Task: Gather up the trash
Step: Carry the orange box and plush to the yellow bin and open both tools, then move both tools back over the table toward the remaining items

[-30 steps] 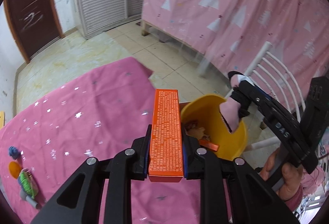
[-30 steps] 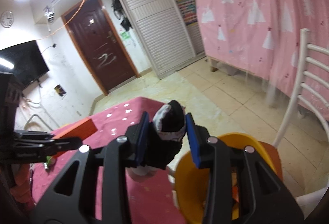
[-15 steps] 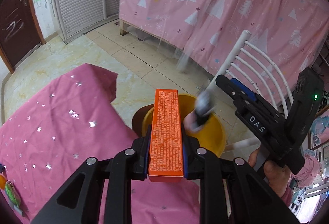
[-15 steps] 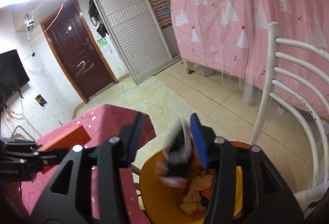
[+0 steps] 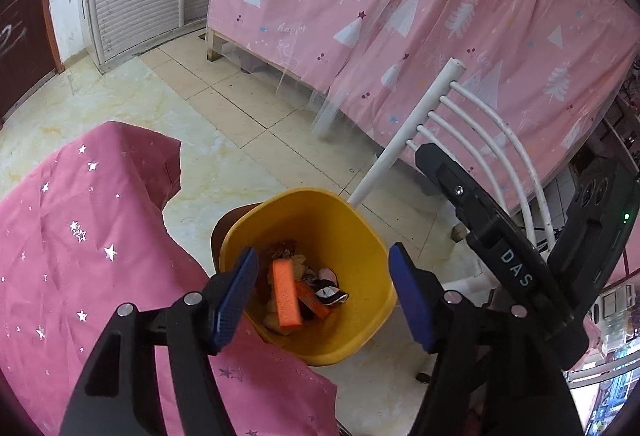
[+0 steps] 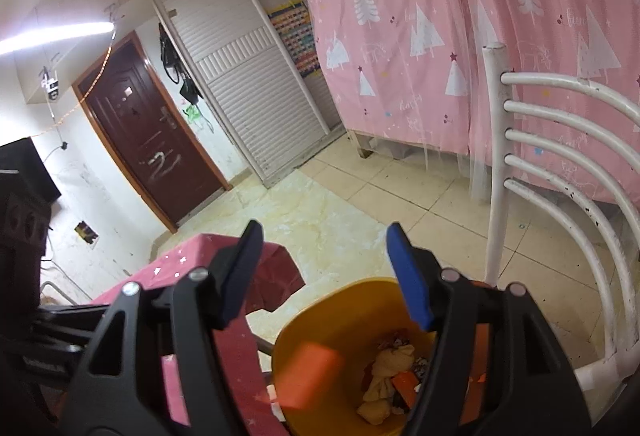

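**Onlooker:** Both tools hang over the yellow bin, which stands on the floor just beside the near edge of the counter with its pink star-printed cloth. The left tool has its jaws opening and nothing between them; the orange box lies inside the bin, tilted on the heap.

**Reporter:** And the right tool?

**Onlooker:** Its jaws are opening too, with nothing between the blue pads. Below it, in the bin, sit a crumpled yellowish wad and a black-and-white scrap.

**Reporter:** How would that rubbish handle?

**Onlooker:** My guess: the box is light, stiff card, best pinched across its narrow sides near the middle. The wad looks soft and light; it would squash in a grip, so any bunched fold will do. None of it looks fragile or slippery.

**Reporter:** Any writing to read?

**Onlooker:** The letters "DAS" stand in white on the right tool's black arm, seen from the left side. Part of a word shows on the left tool's body in the right-hand view, too cut off to read. The box's print is too small to make out here. Far across the tiled floor, a pink curtain with white trees hangs behind a white chair.
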`<state>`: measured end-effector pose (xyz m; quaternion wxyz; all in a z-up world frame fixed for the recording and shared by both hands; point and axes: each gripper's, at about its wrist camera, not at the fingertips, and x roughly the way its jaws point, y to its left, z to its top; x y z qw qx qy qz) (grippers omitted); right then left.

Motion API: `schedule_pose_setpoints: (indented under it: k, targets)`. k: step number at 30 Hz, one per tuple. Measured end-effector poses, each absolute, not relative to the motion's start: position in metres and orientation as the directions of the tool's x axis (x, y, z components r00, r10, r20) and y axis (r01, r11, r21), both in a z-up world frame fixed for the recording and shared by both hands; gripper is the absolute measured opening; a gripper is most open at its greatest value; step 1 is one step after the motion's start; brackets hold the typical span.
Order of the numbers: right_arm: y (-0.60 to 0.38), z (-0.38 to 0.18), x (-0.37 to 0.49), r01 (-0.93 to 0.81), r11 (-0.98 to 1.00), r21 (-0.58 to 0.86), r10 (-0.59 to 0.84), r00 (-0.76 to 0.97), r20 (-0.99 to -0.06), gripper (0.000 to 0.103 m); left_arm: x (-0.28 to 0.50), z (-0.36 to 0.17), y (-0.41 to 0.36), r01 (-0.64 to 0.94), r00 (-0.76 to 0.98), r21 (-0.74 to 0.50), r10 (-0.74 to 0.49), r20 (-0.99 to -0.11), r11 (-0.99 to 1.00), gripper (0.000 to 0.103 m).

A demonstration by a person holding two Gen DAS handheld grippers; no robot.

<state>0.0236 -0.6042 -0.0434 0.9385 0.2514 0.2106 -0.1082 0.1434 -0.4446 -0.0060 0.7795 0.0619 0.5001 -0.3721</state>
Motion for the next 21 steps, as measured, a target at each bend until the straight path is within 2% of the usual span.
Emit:
schedule_pose_setpoints:
  k: [10,13,21]
  targets:
    - [-0.593,-0.043,0.034,0.273,0.868,0.415,-0.063,0.889,-0.453,0.062,0.146,0.001,-0.424,0.603,0.25,-0.286,-0.517,-0.818,0.744,0.06]
    - [-0.587,-0.044,0.039,0.251,0.875,0.414,-0.04,0.89,-0.455,0.07,0.146,0.004,-0.411,0.591,0.274,-0.28,-0.515,-0.812,0.757,0.06]
    - [-0.549,-0.046,0.057,0.198,0.902,0.384,0.008,0.881,-0.474,0.07,0.151,0.018,-0.358,0.517,0.378,-0.246,-0.476,-0.794,0.82,0.06]
